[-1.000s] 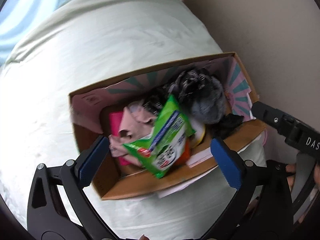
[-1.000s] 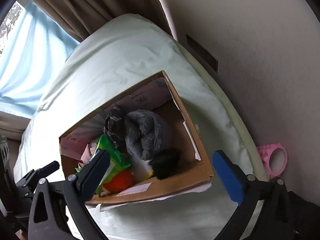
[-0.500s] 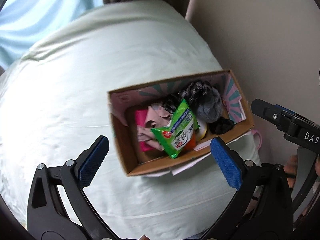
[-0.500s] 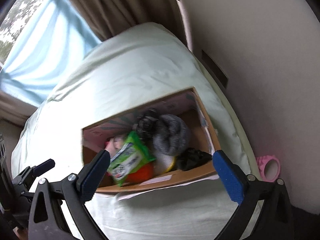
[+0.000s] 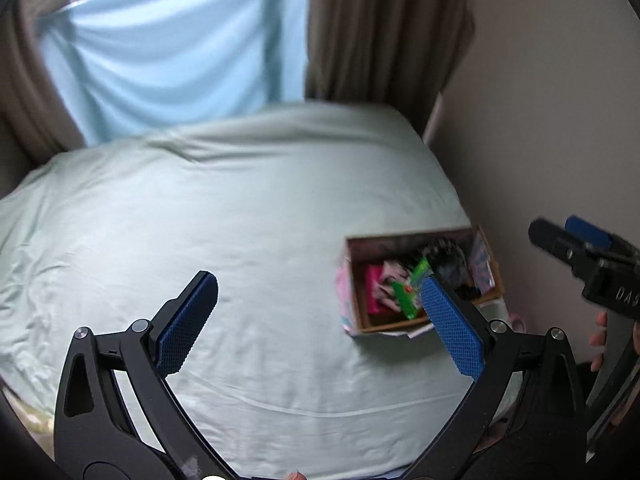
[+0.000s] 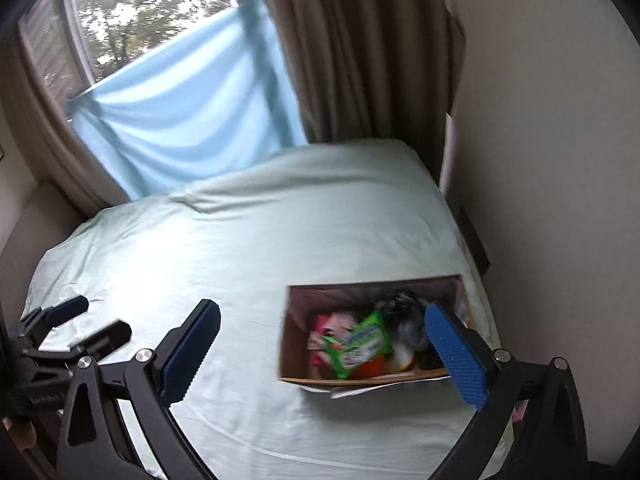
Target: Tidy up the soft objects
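Note:
A cardboard box [image 5: 354, 312] sits on the pale green bed [image 5: 240, 220] near its right edge, by the wall; it also shows in the right wrist view [image 6: 292, 360]. It holds a green wipes packet [image 6: 360, 342], pink cloth [image 5: 374, 292], grey and black soft items [image 5: 450, 262] and something orange [image 6: 370, 368]. My left gripper [image 5: 320, 320] is open and empty, well back from the box. My right gripper [image 6: 324, 354] is open and empty too, also back from it.
A beige wall [image 6: 560, 160] runs along the bed's right side. Brown curtains [image 6: 360, 52] and a light blue cloth [image 6: 180, 100] hang over the window behind the bed. A pink object [image 5: 516, 320] lies below the bed's right edge.
Both grippers have pulled back and up from the box, so it looks much smaller and further off. The box contents have not moved. Both stay open.

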Available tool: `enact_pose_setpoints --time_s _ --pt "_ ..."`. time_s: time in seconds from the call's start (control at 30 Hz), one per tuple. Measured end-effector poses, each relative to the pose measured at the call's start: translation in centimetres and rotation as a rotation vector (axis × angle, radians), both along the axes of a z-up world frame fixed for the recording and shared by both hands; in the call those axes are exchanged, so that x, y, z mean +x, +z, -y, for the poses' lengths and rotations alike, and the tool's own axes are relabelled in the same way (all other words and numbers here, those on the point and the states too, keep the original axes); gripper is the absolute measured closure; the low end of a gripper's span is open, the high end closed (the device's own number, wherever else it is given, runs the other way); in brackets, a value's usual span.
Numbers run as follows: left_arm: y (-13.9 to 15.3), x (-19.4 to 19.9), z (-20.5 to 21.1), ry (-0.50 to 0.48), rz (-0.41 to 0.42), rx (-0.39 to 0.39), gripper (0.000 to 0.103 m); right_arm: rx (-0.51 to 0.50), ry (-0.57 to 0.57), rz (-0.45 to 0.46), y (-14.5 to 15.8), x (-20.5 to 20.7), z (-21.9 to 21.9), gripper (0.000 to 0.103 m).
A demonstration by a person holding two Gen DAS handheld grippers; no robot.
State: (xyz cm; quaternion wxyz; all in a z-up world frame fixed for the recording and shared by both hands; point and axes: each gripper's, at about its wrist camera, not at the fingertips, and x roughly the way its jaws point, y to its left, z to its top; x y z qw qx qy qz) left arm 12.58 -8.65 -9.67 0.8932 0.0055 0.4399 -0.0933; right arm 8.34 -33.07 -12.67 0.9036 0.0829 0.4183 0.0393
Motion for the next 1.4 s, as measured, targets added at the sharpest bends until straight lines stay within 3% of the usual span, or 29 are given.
enact_pose_setpoints --time_s 0.2,0.4,0.77,1.4 --pt "5.6 -3.9 -5.6 0.057 0.138 0.006 0.002 -0.043 0.069 0.092 4.6 -2.9 -5.9 0.001" --pt "8.6 -7.0 -9.9 0.127 0.223 -0.027 0.002 -0.085 0.101 0.183 7.4 -5.7 -9.8 0.001" --pt "10.2 -11.1 -12.4 0.168 0.34 -0.002 0.002 -0.114 0.078 0.281 9.4 -8.5 -12.7 0.001" --pt "11.1 -12.2 -12.0 0.152 0.403 -0.002 0.002 -0.123 0.023 0.319 10.8 -9.8 -12.8 0.001"
